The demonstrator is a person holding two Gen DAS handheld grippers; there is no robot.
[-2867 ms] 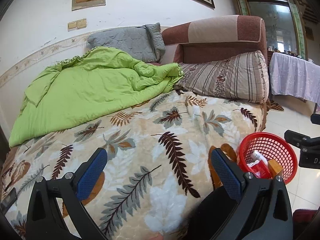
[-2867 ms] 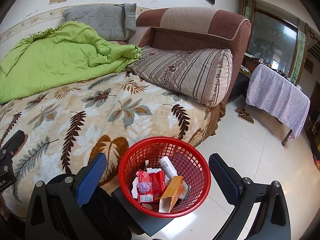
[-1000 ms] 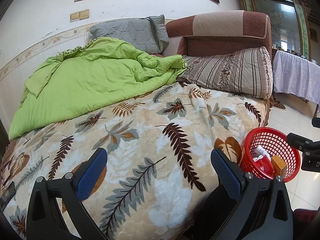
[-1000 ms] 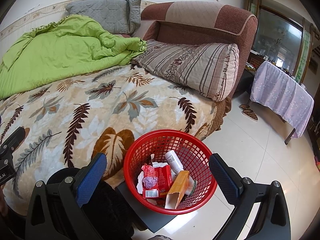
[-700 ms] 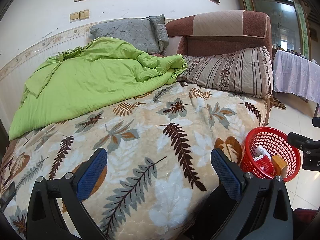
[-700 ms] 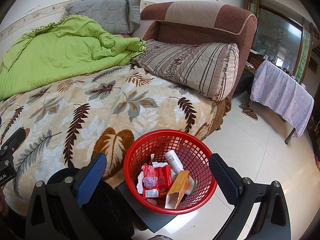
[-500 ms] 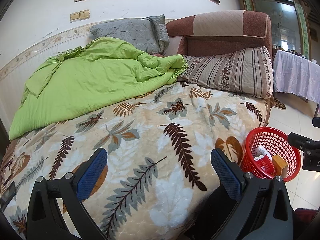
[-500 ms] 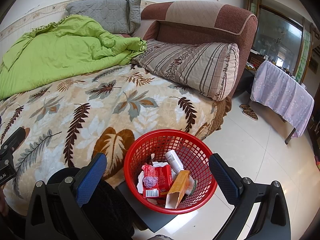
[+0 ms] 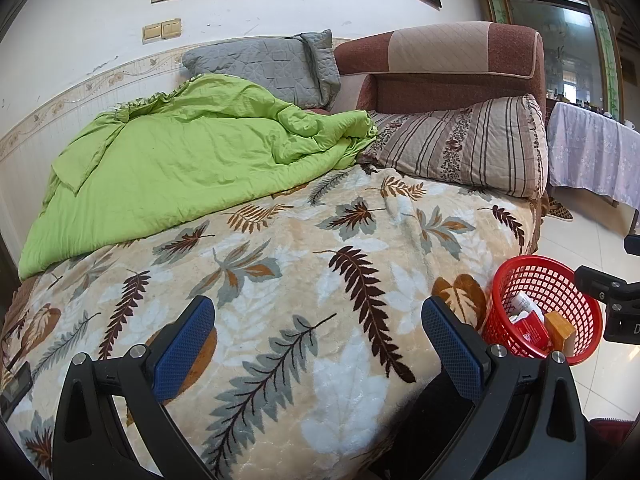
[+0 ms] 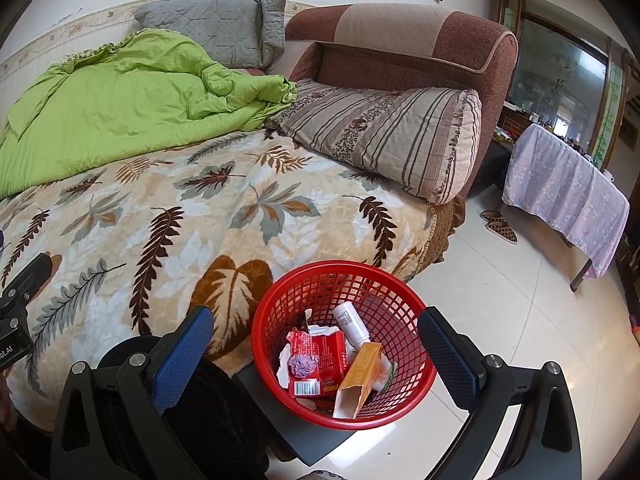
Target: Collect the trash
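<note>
Bed with leaf-print blanket.
Bearing green quilt, grey pillow, striped pillow toward headboard end.

Two hand-held grippers, alike in build. On the left gripper: matte black plastic frame, angular arms with triangular cut-outs, silver round-headed screws at the joints. Fingers faced with blue pads in a fine diamond-grid texture, rounded at the tips. Same on the right gripper: black frame, silver screws, blue textured pads. In the right wrist view, at the left edge, a black block of the other unit bearing white lettering, only partly legible.
</note>
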